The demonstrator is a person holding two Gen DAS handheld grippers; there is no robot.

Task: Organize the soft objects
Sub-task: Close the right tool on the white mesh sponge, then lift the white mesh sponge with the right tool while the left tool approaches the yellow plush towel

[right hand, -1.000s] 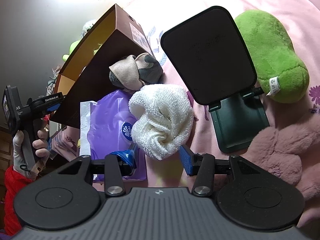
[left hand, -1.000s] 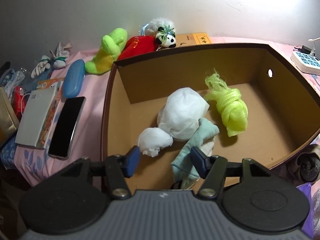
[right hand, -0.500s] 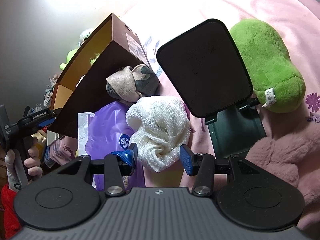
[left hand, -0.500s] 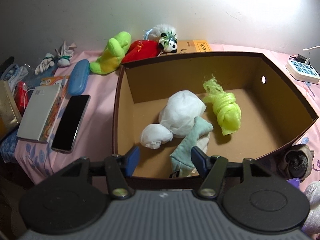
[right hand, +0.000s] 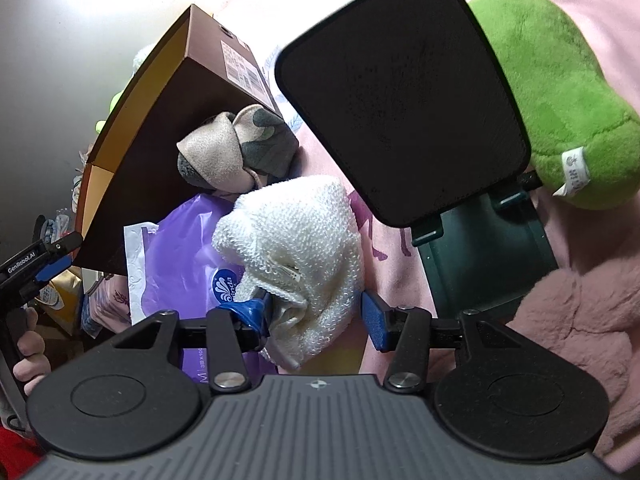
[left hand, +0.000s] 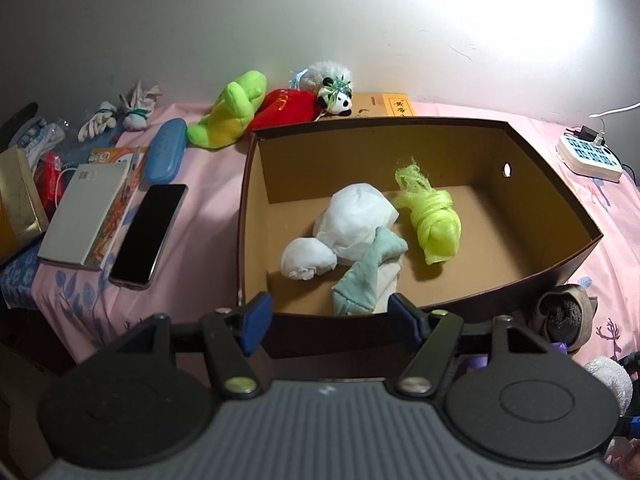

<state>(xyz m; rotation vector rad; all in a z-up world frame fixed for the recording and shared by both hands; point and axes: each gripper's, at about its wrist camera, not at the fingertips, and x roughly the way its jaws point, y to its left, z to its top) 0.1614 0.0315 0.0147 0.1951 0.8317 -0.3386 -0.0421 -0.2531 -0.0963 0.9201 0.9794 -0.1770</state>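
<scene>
Nearer now, white knit bundle (right hand: 296,256) between spread right gripper (right hand: 316,316) fingers.

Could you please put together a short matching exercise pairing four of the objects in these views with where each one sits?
Things:
1. lime-green knotted cloth
2. black phone
3. white knitted bundle
4. panda plush

Places:
A. between the open fingers of the right hand-held gripper
B. inside the cardboard box
C. behind the box, by the wall
D. flat on the pink sheet, left of the box

Pairs: 1-B, 2-D, 3-A, 4-C
</scene>
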